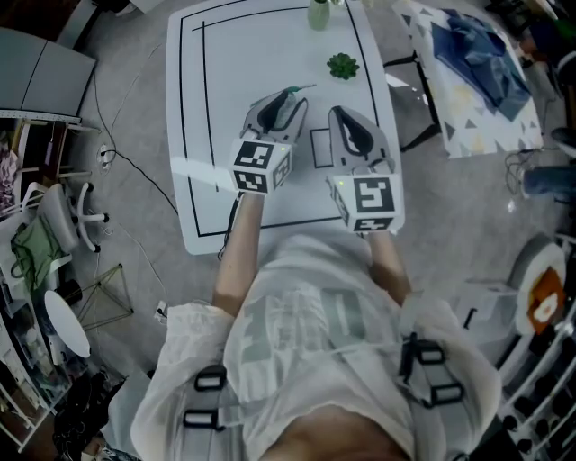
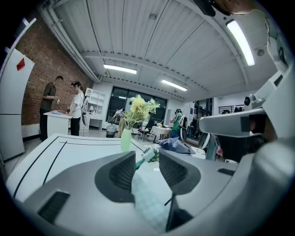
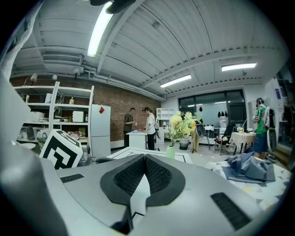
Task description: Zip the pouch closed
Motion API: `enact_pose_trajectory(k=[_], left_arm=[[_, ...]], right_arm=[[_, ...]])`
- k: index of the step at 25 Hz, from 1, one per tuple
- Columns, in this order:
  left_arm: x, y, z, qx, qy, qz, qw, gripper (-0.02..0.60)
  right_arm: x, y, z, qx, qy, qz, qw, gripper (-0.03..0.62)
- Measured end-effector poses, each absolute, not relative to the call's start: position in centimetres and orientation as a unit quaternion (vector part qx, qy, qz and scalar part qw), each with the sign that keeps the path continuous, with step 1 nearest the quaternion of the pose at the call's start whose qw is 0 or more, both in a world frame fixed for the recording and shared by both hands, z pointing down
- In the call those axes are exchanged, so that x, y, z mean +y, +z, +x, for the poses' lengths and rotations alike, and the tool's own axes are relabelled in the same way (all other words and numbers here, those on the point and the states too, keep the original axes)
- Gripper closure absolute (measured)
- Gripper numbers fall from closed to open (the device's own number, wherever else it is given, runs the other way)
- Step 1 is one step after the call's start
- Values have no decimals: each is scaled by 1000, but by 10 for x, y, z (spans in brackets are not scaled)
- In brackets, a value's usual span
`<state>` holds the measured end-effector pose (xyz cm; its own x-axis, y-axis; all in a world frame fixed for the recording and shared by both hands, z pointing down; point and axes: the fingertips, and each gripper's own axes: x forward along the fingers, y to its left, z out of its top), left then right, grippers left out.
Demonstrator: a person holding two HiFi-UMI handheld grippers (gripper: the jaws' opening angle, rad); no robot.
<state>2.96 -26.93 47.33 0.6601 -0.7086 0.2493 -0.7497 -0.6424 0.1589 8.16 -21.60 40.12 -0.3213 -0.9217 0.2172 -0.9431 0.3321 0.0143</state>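
Left gripper view: the left gripper (image 2: 147,160) is released. Its two ribbed pads stand apart, and the pouch (image 2: 148,203), pale green with a fine grid texture, lies in the gap between them. The pouch runs from the bottom centre of the frame up toward the pad tips. It sits nearer the left-hand pad and clear of the right-hand one. A narrow green and white end sticks out past the tips, toward the middle of the frame. Whether the zip is open or closed cannot be told.

Right gripper view: the right gripper (image 3: 144,159) is clenched. Its pads meet along a single line at the centre of the frame, with nothing held between them.

Head view: both grippers sit side by side over the white table (image 1: 225,72), near the centre of the frame. The left gripper is at the left, and each marker cube faces the person. The pouch shows as a thin green strip at the tip of the left gripper. A black rectangle outline (image 1: 321,149) is marked on the table between the two grippers. A vase (image 1: 319,14) stands at the top edge of the table. A small green plant (image 1: 343,65) lies just below and right of the vase.
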Motion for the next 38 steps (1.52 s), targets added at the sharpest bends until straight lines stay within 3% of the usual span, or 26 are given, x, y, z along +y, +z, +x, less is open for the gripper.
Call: enact_pose_trajectory(k=[7, 16, 24, 30, 38], left_arm=[[-267, 472, 27, -412, 80, 899, 126, 417], [-268, 442, 15, -419, 66, 901, 90, 417], [-263, 353, -27, -483, 9, 876, 0, 546], [-240, 312, -72, -546, -25, 837, -33, 574], [-218, 326, -122, -613, 0, 789, -43, 575]], right_arm=[[-214, 403, 79, -814, 60, 569, 96, 586], [-216, 398, 74, -817, 45, 567, 98, 586], [-220, 380, 61, -827, 38, 556, 75, 586], [-219, 369, 47, -836, 6, 544, 74, 586], [-214, 356, 45, -838, 5, 544, 40, 586]])
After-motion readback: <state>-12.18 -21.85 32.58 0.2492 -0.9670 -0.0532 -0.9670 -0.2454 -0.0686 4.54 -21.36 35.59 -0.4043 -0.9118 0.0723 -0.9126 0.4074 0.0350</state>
